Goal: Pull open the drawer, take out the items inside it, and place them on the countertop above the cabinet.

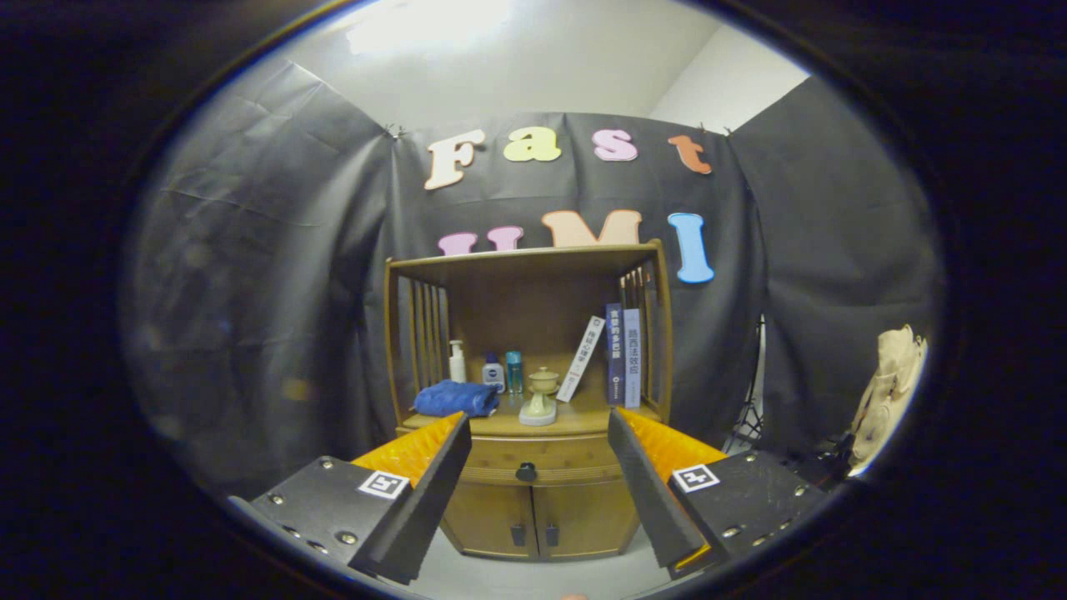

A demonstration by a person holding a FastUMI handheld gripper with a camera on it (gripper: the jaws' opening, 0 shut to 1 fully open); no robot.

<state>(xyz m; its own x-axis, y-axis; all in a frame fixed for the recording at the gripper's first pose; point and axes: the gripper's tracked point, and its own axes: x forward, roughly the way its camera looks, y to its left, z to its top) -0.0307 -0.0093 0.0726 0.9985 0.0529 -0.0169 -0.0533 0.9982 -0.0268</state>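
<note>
A wooden cabinet [533, 508] stands some way ahead, against the black cloth wall. Its drawer [558, 458] is closed, with a dark round knob [526, 472] in the middle. Above the drawer runs the countertop [575, 422], under a slatted shelf frame. My gripper [538, 437] is open, held back from the cabinet, and nothing is between its fingers. The knob shows in the gap between the fingers, beyond them. What lies inside the drawer is hidden.
On the countertop sit a folded blue towel [455, 398], a white pump bottle [457, 362], two small bottles [503, 372], a pale ceramic piece [541, 397] and several books [623, 356]. Two lower doors [533, 517] are closed. A beige bag [890, 392] hangs far right.
</note>
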